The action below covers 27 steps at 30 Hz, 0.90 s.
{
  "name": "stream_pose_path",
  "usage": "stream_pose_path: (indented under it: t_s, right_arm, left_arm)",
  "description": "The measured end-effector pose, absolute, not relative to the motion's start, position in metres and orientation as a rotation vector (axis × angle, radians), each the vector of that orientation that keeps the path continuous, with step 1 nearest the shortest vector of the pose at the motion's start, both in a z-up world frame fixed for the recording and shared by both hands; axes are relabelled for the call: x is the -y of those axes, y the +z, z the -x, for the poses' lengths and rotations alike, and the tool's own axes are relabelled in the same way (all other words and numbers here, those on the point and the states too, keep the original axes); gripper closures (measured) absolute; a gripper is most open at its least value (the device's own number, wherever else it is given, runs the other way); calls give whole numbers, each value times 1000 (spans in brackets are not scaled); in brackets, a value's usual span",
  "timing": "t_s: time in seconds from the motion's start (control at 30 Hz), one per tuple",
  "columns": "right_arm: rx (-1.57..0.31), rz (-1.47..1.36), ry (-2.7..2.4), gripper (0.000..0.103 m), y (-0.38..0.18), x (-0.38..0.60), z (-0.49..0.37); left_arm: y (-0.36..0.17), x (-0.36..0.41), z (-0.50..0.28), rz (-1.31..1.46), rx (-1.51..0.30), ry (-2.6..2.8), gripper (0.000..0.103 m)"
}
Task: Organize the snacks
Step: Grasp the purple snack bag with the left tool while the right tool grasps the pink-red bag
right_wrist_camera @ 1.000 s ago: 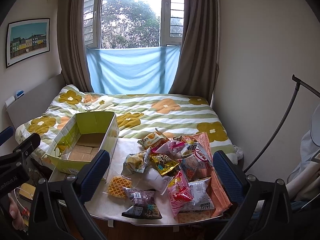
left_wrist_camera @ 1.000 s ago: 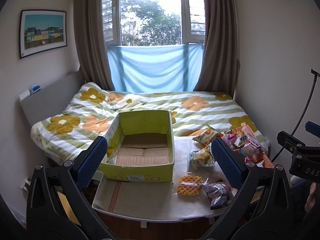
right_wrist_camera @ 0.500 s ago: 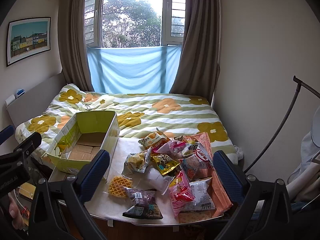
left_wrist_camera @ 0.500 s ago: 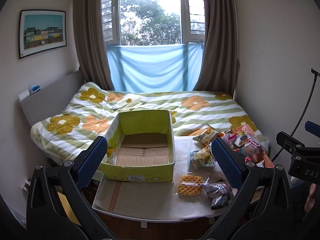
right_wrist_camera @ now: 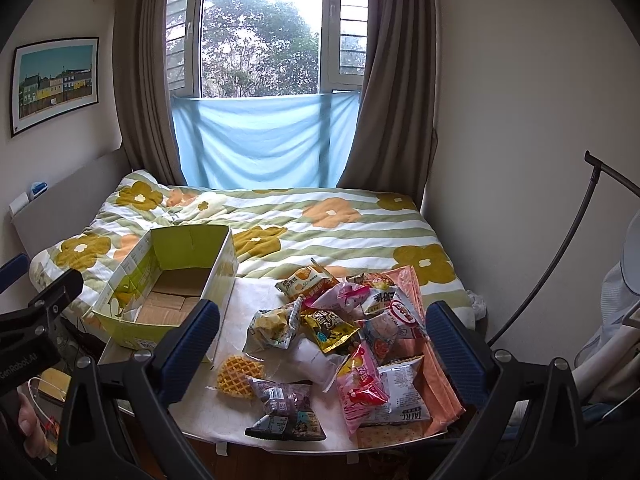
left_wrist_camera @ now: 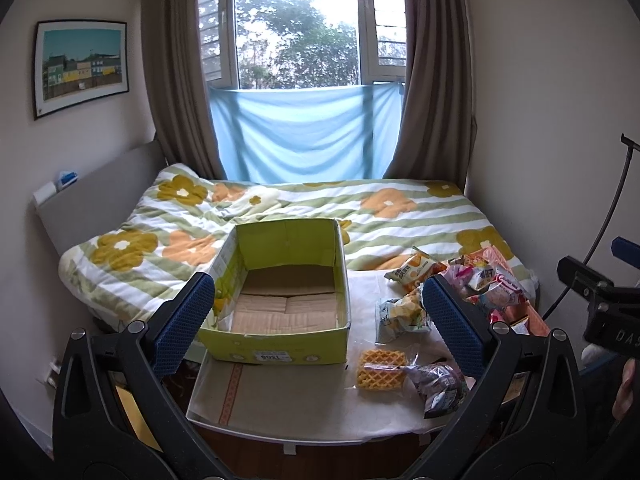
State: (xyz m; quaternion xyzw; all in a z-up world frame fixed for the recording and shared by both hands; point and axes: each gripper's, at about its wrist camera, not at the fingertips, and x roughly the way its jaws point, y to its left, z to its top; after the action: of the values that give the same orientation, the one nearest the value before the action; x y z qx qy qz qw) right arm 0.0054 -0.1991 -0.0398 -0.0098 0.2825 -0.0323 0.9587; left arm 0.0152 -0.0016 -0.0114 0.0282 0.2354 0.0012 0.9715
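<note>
A small white-covered table point(left_wrist_camera: 280, 396) is standing at the foot of a bed point(left_wrist_camera: 312, 216) spread with a green-striped quilt of yellow and orange flowers. Behind it, daylight is coming through a window point(left_wrist_camera: 296, 28) flanked by brown curtains, its lower part covered by a pale blue cloth point(left_wrist_camera: 304, 136). A framed picture of coloured houses point(left_wrist_camera: 80, 66) is hanging on the left wall.

On the table's left side an open yellow-green cardboard box point(left_wrist_camera: 280, 292) is sitting empty, its brown floor showing. To its right a heap of snack packets point(right_wrist_camera: 360, 320) is lying loose: a waffle in clear wrap point(right_wrist_camera: 238, 376) just beside a dark purple packet point(right_wrist_camera: 286, 408) near the front edge, a pink packet point(right_wrist_camera: 360, 380) overlapping a white one, and an orange packet point(right_wrist_camera: 306, 282) at the back, nearest the bed.

The left gripper point(left_wrist_camera: 318, 320) is hovering before the box with its blue-padded fingers spread wide and nothing between them. The right gripper point(right_wrist_camera: 322, 344) is hovering over the snack heap, its fingers likewise wide apart and holding nothing.

Compared with a second ago, almost nothing is changing: both grippers are staying where they were, equally wide, and the box and every packet are lying in the same places.
</note>
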Motion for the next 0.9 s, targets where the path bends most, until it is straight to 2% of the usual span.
stream_pose_path:
  t_s: [0.2,0.3,0.57,0.9]
  right_arm:
    - [-575,-6,-93,0,-32,221,-15]
    - [-602,-16,-122,0,-43,237,-19]
    - [-788,-18,-129,0,-114,278,-35]
    - [-995,-47,139,0,-215,306,-70]
  left_arm:
    - [-8,4,-35,-78,-519,-44,0]
    - [-22,13,-46,-98,-570,-106,0]
    - [-98,63,-73,-76,-795,-226,0]
    - [-198,113,-95,38,-1072,-236,2]
